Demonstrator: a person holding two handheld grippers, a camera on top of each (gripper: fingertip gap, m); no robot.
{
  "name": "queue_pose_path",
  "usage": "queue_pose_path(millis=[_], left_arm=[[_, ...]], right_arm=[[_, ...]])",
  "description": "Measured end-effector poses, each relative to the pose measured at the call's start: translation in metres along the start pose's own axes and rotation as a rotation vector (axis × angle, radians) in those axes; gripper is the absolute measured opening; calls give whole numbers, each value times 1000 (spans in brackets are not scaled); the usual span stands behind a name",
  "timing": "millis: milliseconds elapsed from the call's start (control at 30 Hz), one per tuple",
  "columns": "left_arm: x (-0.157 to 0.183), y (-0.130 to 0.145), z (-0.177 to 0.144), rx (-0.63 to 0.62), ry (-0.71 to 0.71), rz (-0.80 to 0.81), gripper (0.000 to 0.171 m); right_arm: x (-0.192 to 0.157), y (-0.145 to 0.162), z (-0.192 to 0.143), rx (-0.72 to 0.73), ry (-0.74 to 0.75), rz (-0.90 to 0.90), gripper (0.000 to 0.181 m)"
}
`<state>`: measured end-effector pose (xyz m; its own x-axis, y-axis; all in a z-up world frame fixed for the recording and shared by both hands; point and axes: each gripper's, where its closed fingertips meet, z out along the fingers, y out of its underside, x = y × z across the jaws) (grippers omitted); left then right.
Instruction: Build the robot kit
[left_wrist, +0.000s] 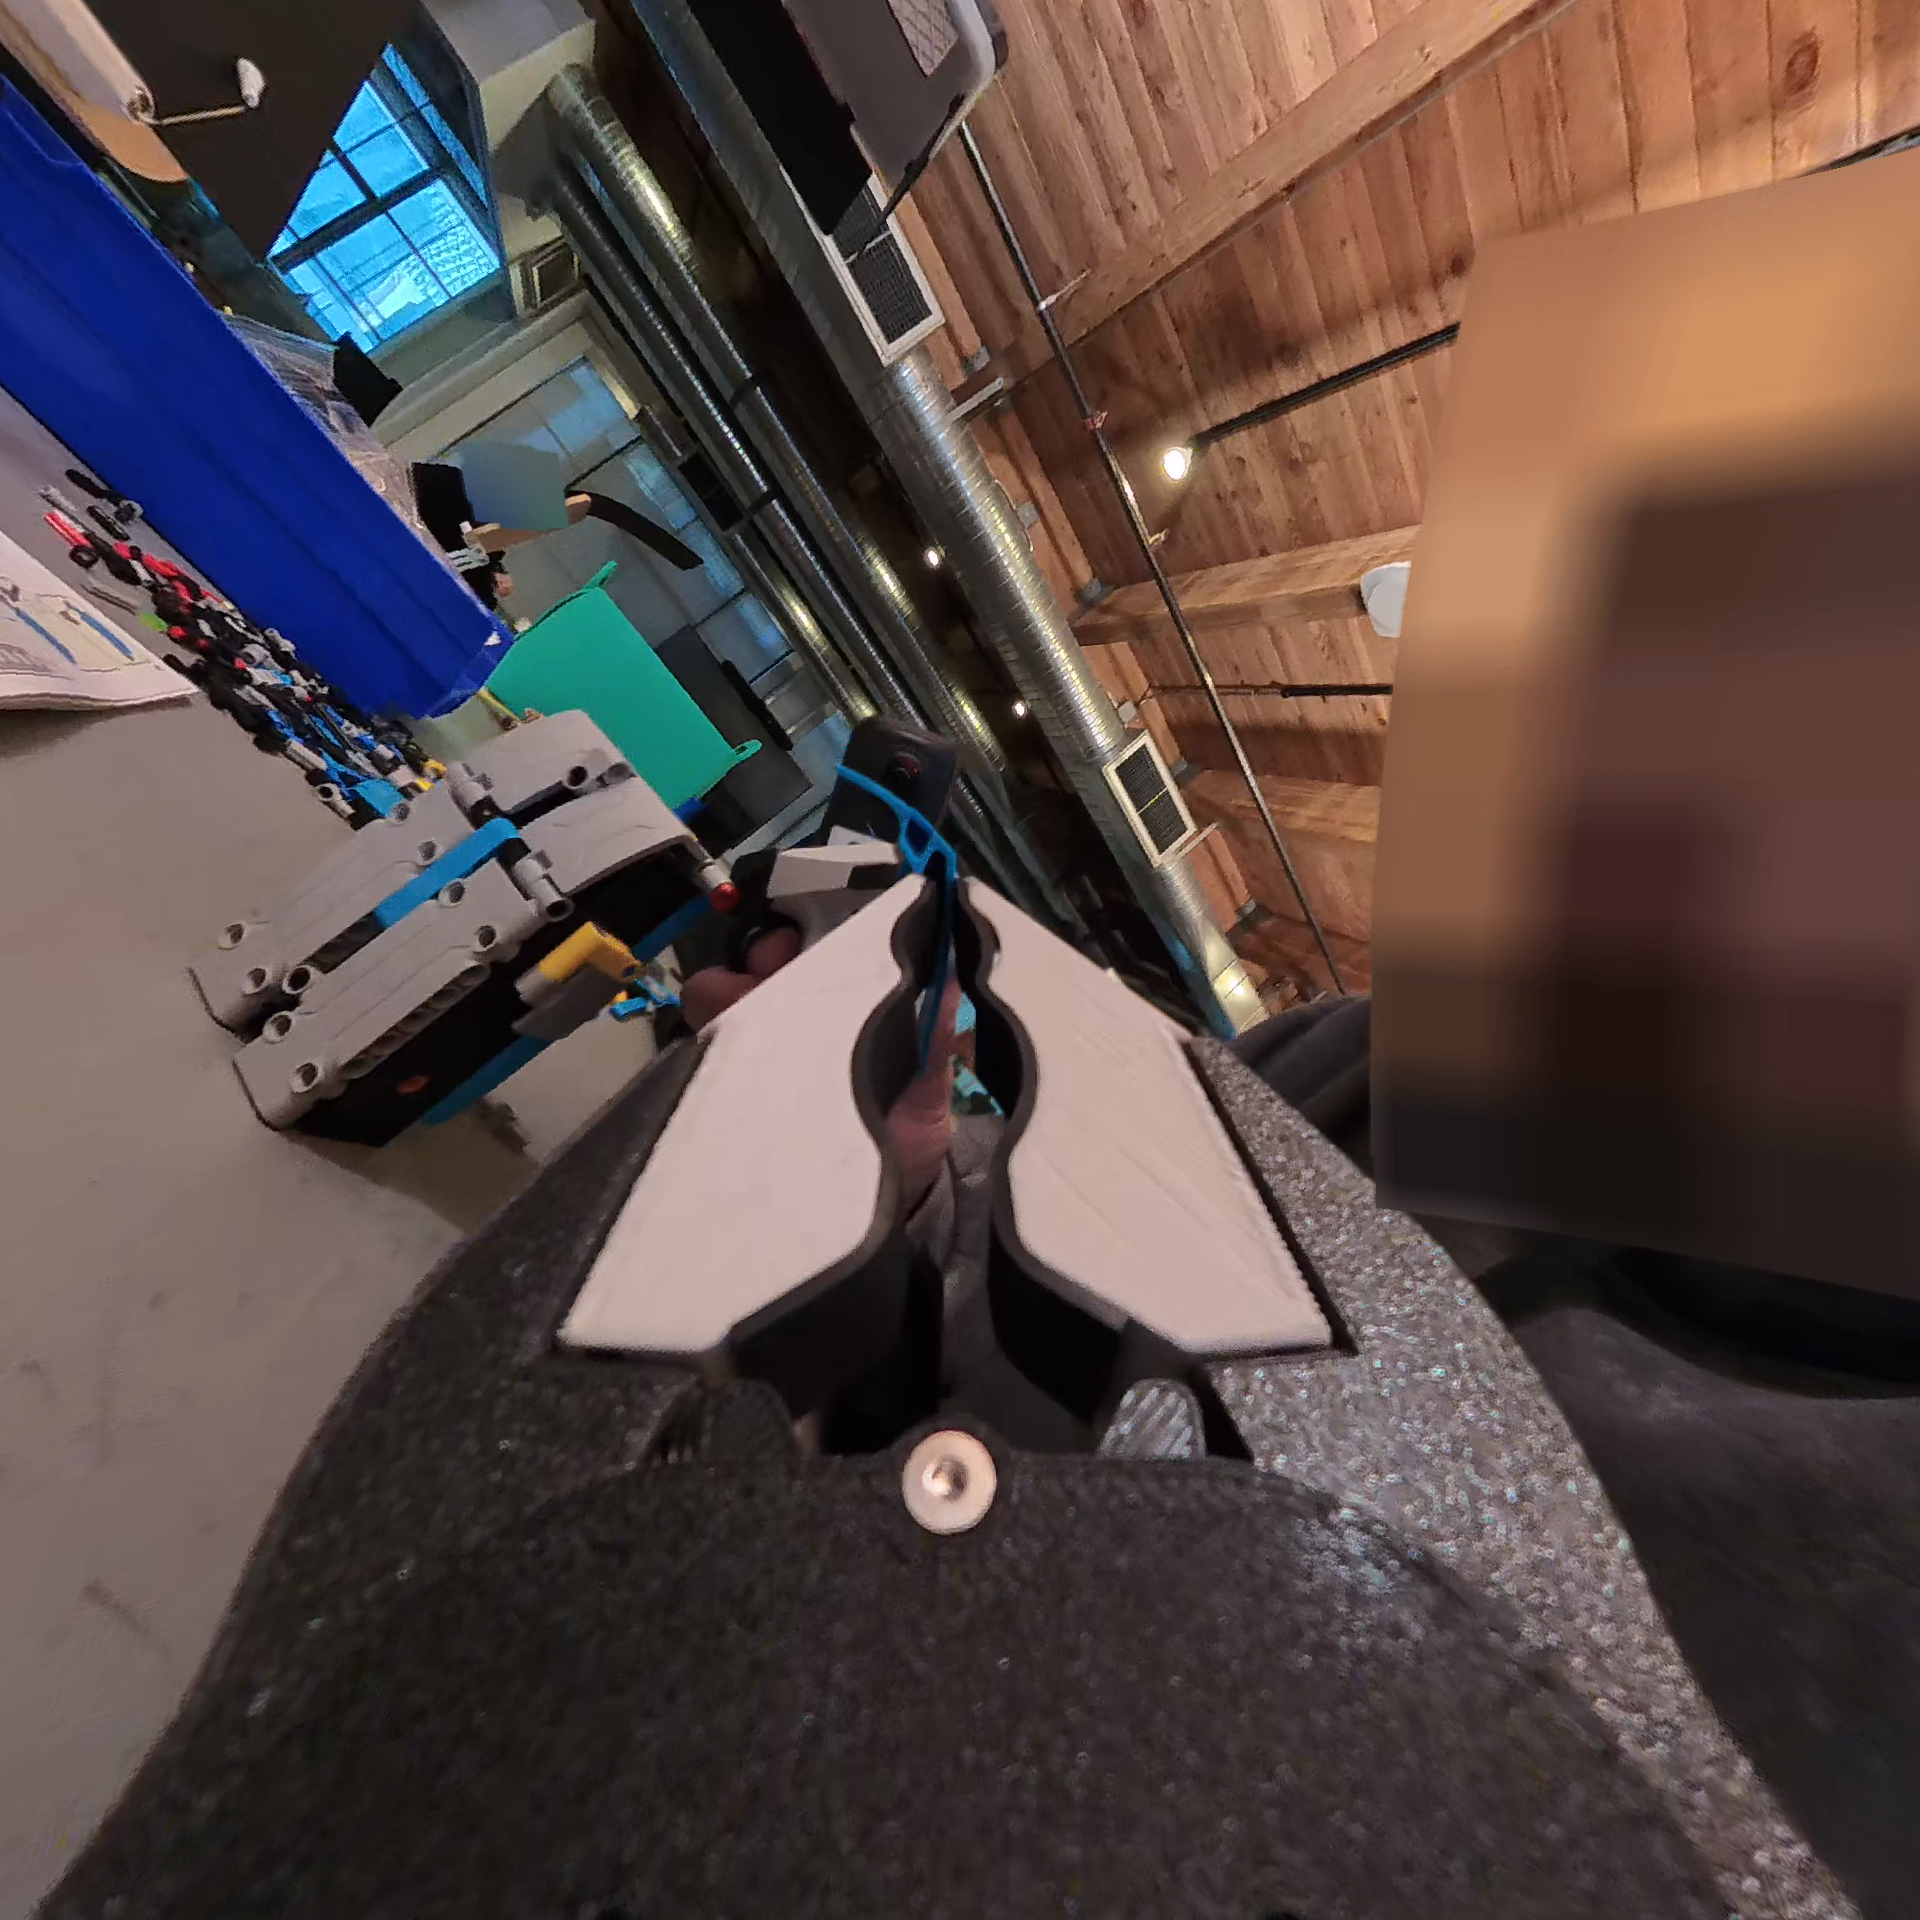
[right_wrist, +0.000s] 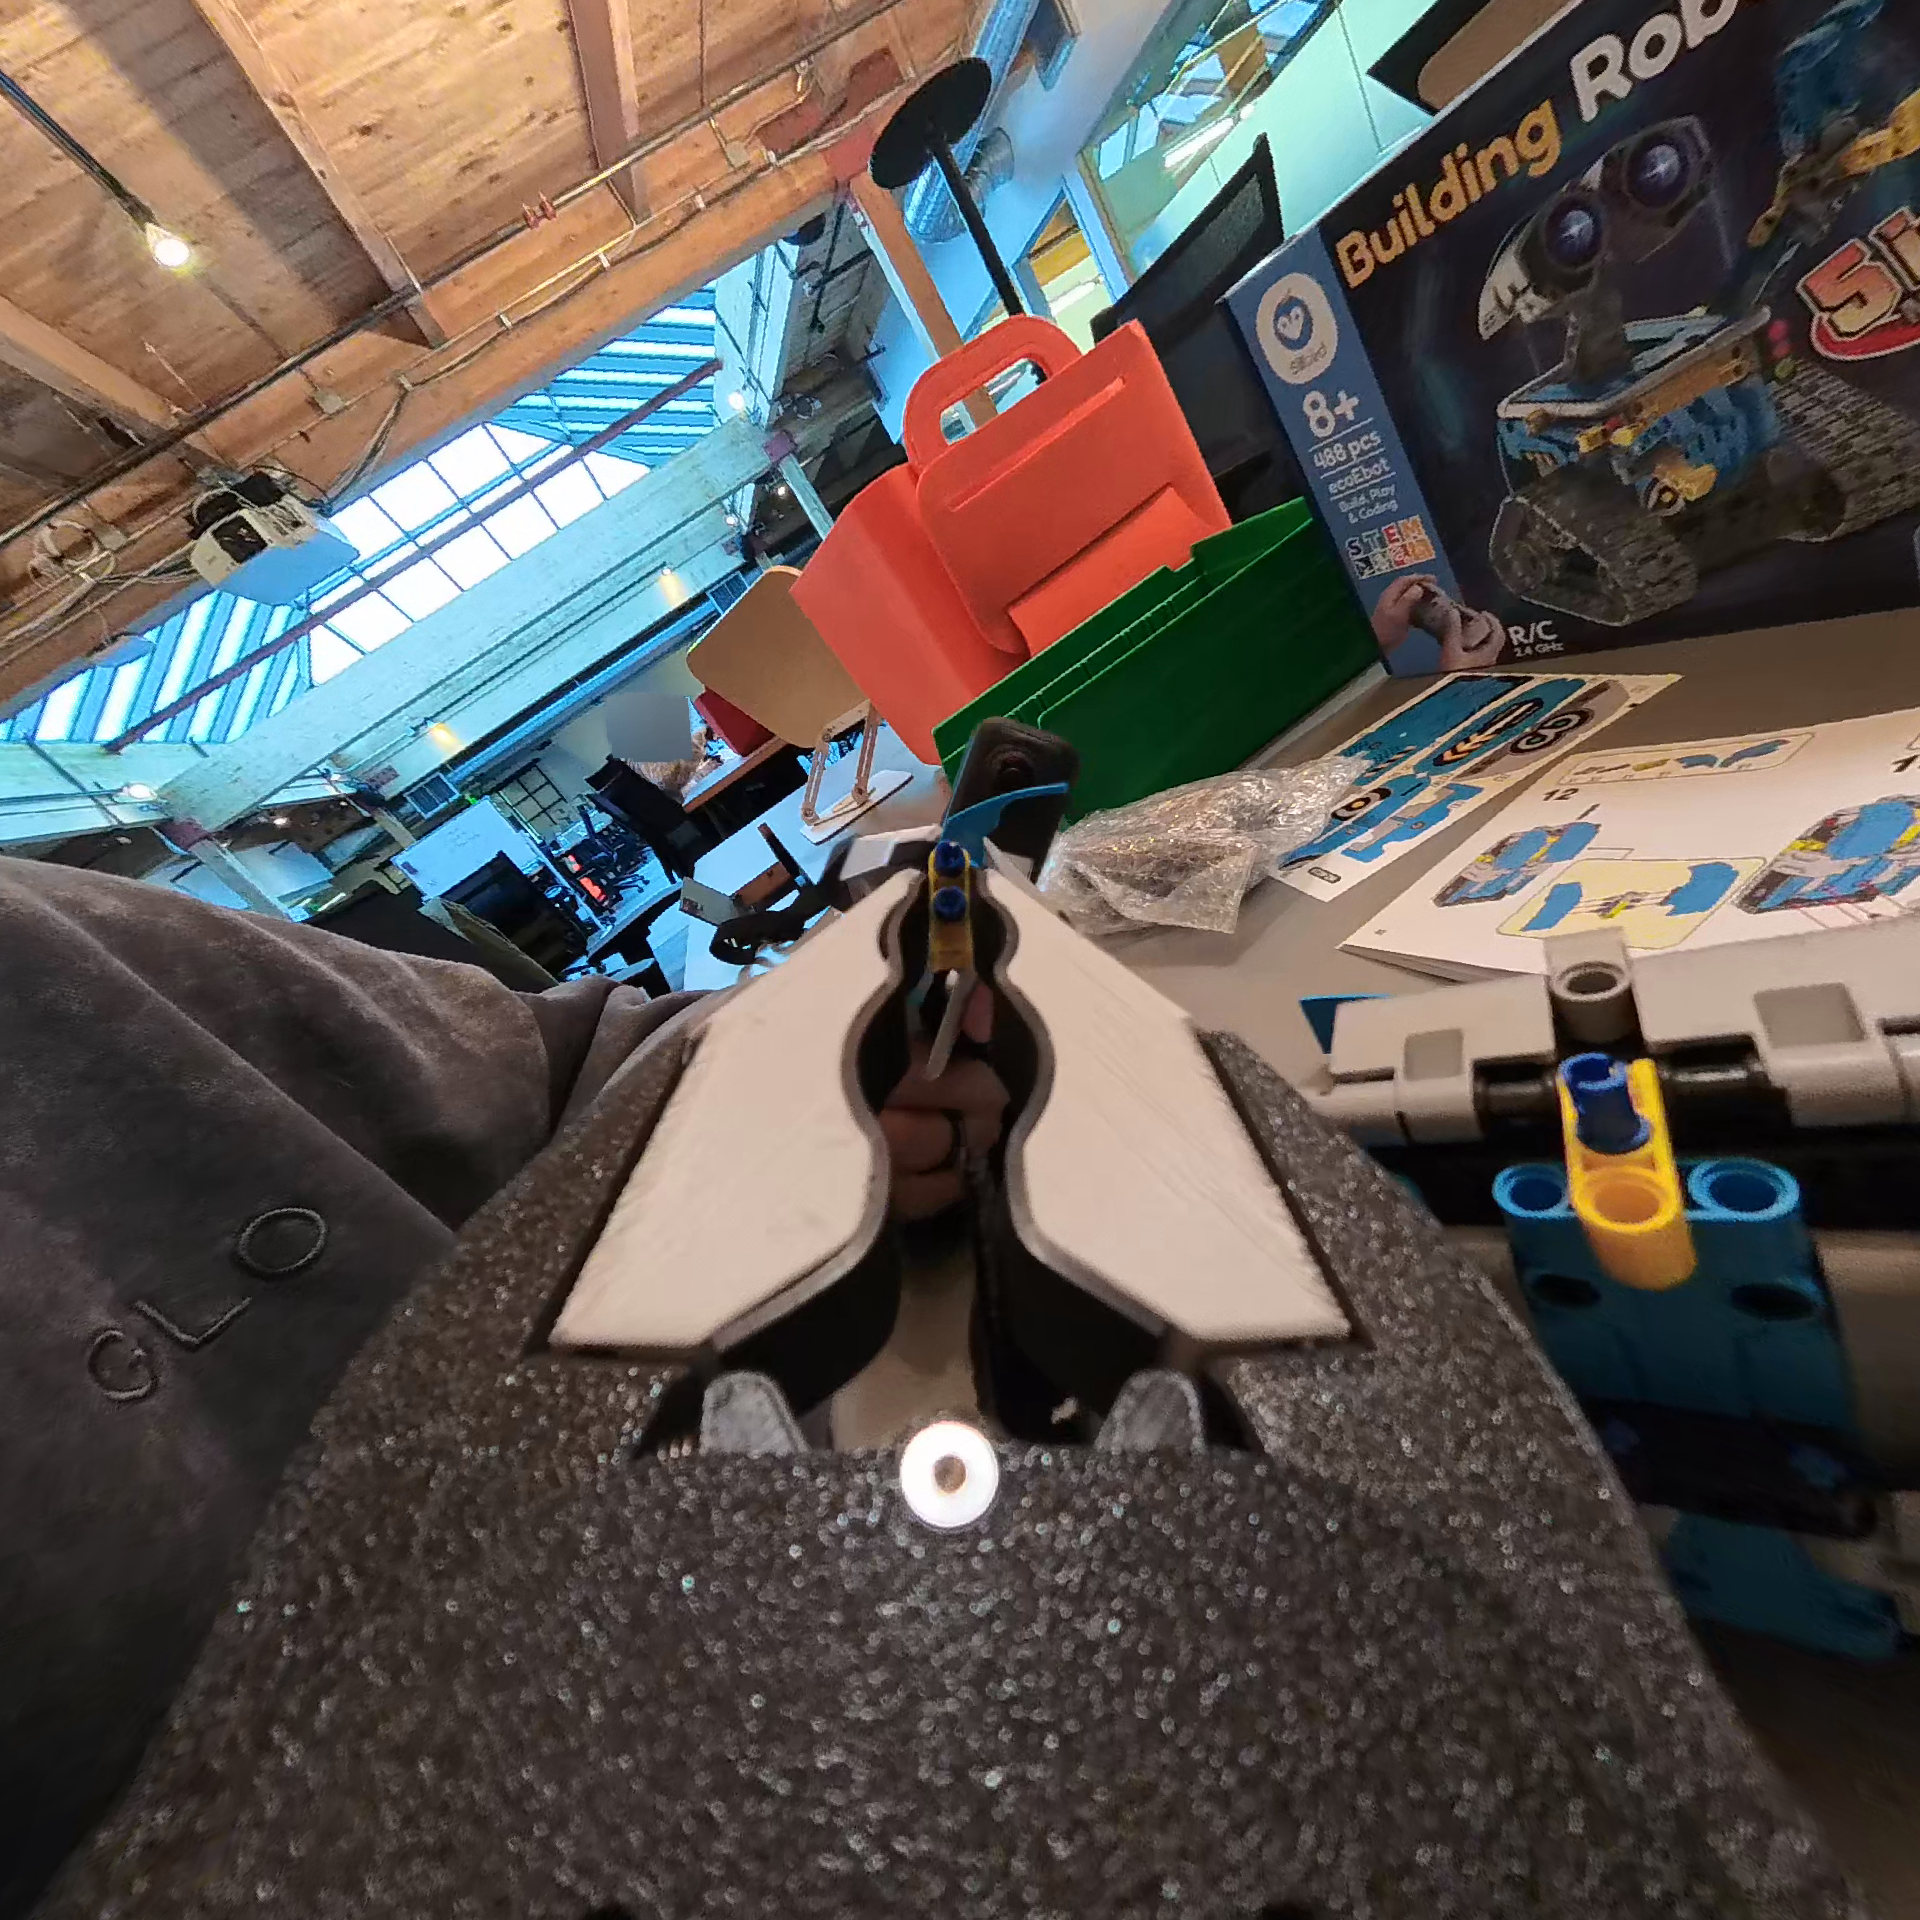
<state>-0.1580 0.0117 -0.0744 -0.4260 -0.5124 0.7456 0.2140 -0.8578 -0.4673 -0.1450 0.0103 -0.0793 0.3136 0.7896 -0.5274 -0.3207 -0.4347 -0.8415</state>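
My left gripper (left_wrist: 943, 896) is shut on a thin curved blue plastic piece (left_wrist: 935, 966), held up in the air. My right gripper (right_wrist: 951, 883) is shut on a small yellow beam with two blue pins (right_wrist: 948, 914). The two grippers face each other tip to tip. The blue curved piece (right_wrist: 995, 812) meets the top of the yellow beam in the right wrist view. The other gripper's black camera shows behind the tips in each view (left_wrist: 902, 767) (right_wrist: 1013, 779). A grey, blue and black brick model (left_wrist: 416, 935) sits on the grey table (left_wrist: 156, 1195); it is close on the right in the right wrist view (right_wrist: 1662, 1195).
Loose small parts (left_wrist: 260, 665) and an instruction sheet (left_wrist: 62, 634) lie by a blue bin (left_wrist: 208, 416) and a teal bag (left_wrist: 623, 686). In the right wrist view are printed sheets (right_wrist: 1662, 831), a crumpled plastic bag (right_wrist: 1164, 842), a green bin (right_wrist: 1195, 665), an orange bag (right_wrist: 1039, 520) and the kit box (right_wrist: 1610, 364). The grippers are tip to tip, or close to it.
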Motion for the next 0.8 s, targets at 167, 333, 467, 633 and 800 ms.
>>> queue_pose_path(millis=[167, 333, 467, 633, 800], left_arm=[[-1, 3, -1, -60, -32, 75, 2], [-3, 20, 3, -152, -82, 175, 1], [1, 14, -1, -111, -43, 121, 0], [2, 3, -5, -20, 5, -3, 0], [2, 2, -4, 18, 25, -27, 0]], right_arm=[[1, 1, 0, -2, -2, 12, 8], [-1, -5, -3, 28, -24, 25, 7], [1, -5, -6, 13, -11, 1, 8], [-1, 0, -4, -29, -19, -27, 7], [1, 4, 0, -38, -12, 6, 7]])
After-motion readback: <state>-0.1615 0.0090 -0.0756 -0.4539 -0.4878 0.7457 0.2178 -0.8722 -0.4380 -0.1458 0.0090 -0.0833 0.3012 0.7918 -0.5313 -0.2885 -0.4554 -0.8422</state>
